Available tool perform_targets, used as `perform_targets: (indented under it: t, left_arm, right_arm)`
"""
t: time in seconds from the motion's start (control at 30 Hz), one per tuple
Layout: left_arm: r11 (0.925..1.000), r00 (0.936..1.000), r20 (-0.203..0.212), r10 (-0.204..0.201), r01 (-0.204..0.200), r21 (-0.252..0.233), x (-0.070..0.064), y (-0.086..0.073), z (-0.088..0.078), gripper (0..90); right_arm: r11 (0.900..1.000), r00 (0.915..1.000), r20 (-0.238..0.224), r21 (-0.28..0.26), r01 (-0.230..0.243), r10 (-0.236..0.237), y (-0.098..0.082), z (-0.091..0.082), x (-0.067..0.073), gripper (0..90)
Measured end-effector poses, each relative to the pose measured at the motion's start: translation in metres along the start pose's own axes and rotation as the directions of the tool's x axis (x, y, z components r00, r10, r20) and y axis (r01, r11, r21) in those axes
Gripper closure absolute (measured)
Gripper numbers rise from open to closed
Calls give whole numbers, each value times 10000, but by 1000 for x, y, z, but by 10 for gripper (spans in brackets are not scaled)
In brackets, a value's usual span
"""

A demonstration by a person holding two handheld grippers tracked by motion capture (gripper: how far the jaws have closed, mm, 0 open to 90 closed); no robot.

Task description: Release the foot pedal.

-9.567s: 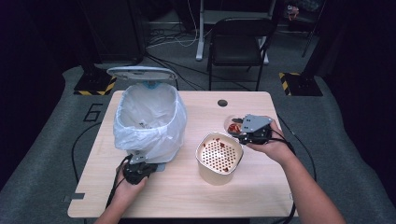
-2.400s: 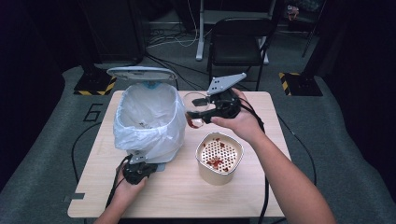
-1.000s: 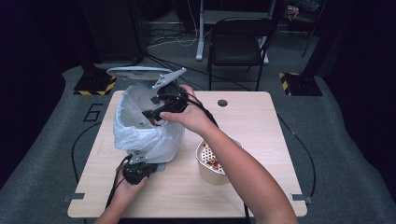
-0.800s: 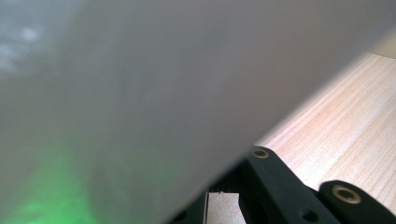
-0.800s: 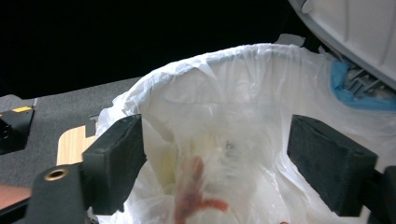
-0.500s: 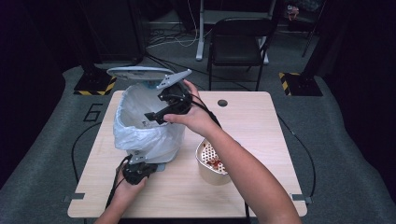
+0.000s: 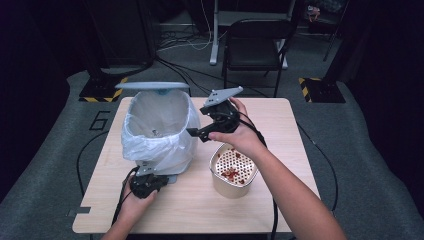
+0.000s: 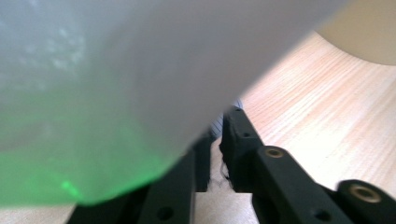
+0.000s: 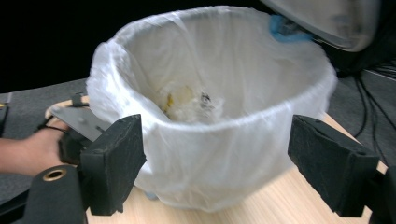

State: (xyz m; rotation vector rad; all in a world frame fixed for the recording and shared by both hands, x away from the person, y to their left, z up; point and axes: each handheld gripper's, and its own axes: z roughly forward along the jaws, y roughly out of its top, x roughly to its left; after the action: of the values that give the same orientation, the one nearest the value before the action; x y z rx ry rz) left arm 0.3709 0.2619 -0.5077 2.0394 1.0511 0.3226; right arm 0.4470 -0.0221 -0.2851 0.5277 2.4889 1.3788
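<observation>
The bin (image 7: pixel 159 131) stands at the left of the table (image 7: pixel 280 125), lid (image 7: pixel 151 86) tipped up behind it, with a thin white bag (image 9: pixel 219 154) folded over its rim and a few scraps lying at the bottom. The bag is soft, slippery film that would slide or tear if I nipped it. The bin looks light enough to tip, so I judge the stiff parts at its foot to be the place to take hold.

My left gripper (image 7: pixel 145 184) sits there, low against the base. Its jaws have just been easing apart to a narrow gap, and I cannot tell whether they pinch anything.

My right gripper (image 7: pixel 197 135) hangs just beside the rim. Its jaws have just been opening and are spread wide, with nothing between them.

Near it stands a perforated basket (image 7: pixel 227 187) holding red scraps (image 7: pixel 231 173).
</observation>
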Motion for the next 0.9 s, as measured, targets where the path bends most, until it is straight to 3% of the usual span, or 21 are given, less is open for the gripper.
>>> perform_targets:
  t: [0.03,0.07,0.13,0.17,0.2,0.33,0.4,0.57,0.67,0.7,0.73,0.8,0.9]
  left_arm:
    - [10000,9999,91,96,-96,-13,2,0,-2,800]
    - [9995,9997,150,-201,205,-231,1,0,-3,788]
    - [9986,9996,161,-248,255,-471,3,0,-7,724]
    - [9986,9996,161,-248,255,-471,3,0,-7,703]
    - [9982,9985,447,-315,338,-501,5,0,-11,670]
    - [9970,9965,608,-568,599,-500,8,-2,-15,587]
    - [9935,9938,564,-957,989,-572,9,-3,-22,536]
    - [9947,9969,140,-772,780,-666,13,-3,-31,475]
    - [9964,9971,-78,-756,753,-392,16,-5,-33,458]
    - [9964,9969,-123,-773,769,-346,17,-6,-34,458]
    - [9936,9942,-120,-1069,1064,-383,17,-7,-35,452]
    - [9941,9938,-342,-1061,1052,-273,23,-11,-42,446]
    - [9927,9919,-430,-1199,1192,-190,27,-14,-45,446]
  right_arm:
    - [10000,10000,36,31,-10,10,-3,-3,-1,178]
    - [10000,10000,74,30,-24,24,-5,-5,-2,178]
    - [10000,9998,199,84,-46,44,-10,-10,-1,178]
    - [10000,9998,199,84,-46,44,-10,-10,-1,178]
    - [9999,9995,310,114,40,-44,-16,-14,-2,178]
    - [10000,9994,338,26,-10,9,-23,-22,-2,183]
    - [10000,9990,445,77,-62,58,-34,-29,-4,197]
    - [9989,9968,656,35,-459,456,-52,-40,-9,206]
    - [9978,9943,850,81,-659,649,-63,-46,-14,207]
    - [9978,9943,850,81,-659,649,-63,-46,-14,207]
    - [9975,9931,952,54,-698,690,-67,-48,-16,210]
    - [9961,9885,1226,-60,-881,882,-79,-57,-22,255]
    - [9931,9830,1411,-119,-1168,1173,-92,-64,-28,254]
